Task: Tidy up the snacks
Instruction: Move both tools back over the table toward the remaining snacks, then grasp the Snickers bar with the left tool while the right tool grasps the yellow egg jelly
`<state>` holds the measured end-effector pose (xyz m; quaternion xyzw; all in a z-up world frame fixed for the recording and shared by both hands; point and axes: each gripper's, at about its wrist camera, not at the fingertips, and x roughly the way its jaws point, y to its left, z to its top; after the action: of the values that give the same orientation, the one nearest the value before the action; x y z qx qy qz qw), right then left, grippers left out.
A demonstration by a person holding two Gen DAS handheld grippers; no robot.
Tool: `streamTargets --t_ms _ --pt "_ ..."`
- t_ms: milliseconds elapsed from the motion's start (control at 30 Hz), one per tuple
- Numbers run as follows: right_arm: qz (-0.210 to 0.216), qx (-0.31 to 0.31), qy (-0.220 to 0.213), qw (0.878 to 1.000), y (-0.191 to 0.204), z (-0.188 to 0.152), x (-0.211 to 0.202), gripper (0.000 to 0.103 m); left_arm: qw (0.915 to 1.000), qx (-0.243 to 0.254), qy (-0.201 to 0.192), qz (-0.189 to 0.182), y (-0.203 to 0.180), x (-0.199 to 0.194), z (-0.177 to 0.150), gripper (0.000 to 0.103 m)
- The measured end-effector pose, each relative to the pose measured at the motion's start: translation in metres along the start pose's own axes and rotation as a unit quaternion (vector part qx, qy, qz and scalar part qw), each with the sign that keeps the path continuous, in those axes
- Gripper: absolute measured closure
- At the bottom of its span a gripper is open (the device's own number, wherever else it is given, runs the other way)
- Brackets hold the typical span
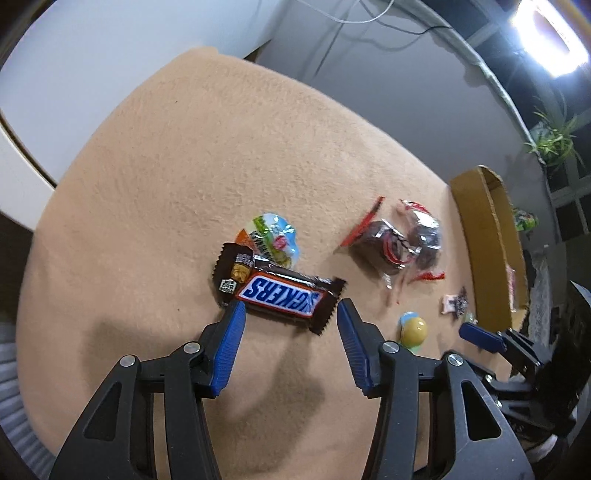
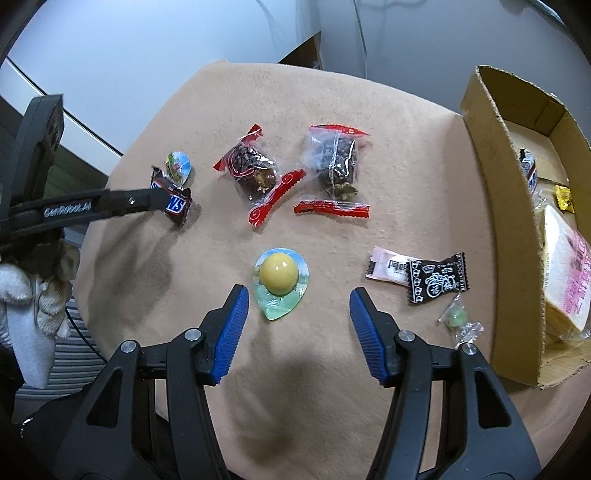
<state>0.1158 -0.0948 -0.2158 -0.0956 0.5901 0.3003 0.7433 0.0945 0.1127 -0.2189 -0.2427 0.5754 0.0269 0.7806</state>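
Surface: tan cloth surface [image 1: 155,177] strewn with snacks awaiting sorting.
Left wrist view: left claw [image 1: 291,312] spread, empty, straddling the Snickers bar [image 1: 282,299], apparently lining up a grab.
Right wrist view: right claw [image 2: 299,301] spread, empty, just short of the yellow jelly cup [image 2: 279,282]; cardboard box [image 2: 506,206], right of the cup, already holds snacks.

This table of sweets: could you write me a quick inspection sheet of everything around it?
Surface: tan felt cloth, bare between the snacks.
Job's things: Snickers bar, yellow jelly cup, two clear nut packets, black candy, green candy, cardboard box partly filled.
Clutter: nothing seen.
Grippers: left gripper open, jaws either side of the Snickers bar; right gripper open, jaws apart just short of the jelly cup.
Cables: wires on the wall behind.
Surroundings: potted plant, bright lamp.
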Motion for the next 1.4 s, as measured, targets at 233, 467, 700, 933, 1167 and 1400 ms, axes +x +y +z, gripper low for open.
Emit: streamTargets --t_ms 233,467,700,933,1167,1400 --pt "-0.003 -0.004 0.008 1.0 0.005 0.001 0.011 0.051 0.9995 -0.019 0.0 0.024 0.001 0.013 0.01 0.051" --pt "-0.011 -0.012 0.014 1.0 0.011 0.005 0.02 0.062 0.9982 -0.033 -0.01 0.05 -0.003 0.022 0.014 0.048" --pt "-0.017 -0.027 0.011 0.999 0.021 0.01 0.025 0.062 0.9969 -0.047 -0.023 0.059 -0.002 0.024 0.021 0.047" --pt "-0.034 -0.046 0.024 0.998 0.031 0.009 0.039 0.076 0.9959 -0.033 -0.037 0.075 0.002 0.024 0.02 0.061" --pt "-0.025 -0.046 0.02 0.998 0.037 0.004 0.038 0.078 0.9972 -0.032 -0.041 0.054 0.01 0.016 0.006 0.068" --pt "0.007 -0.031 0.015 0.999 0.013 -0.007 0.024 0.078 0.998 -0.028 -0.04 0.041 0.012 0.002 -0.012 0.07"
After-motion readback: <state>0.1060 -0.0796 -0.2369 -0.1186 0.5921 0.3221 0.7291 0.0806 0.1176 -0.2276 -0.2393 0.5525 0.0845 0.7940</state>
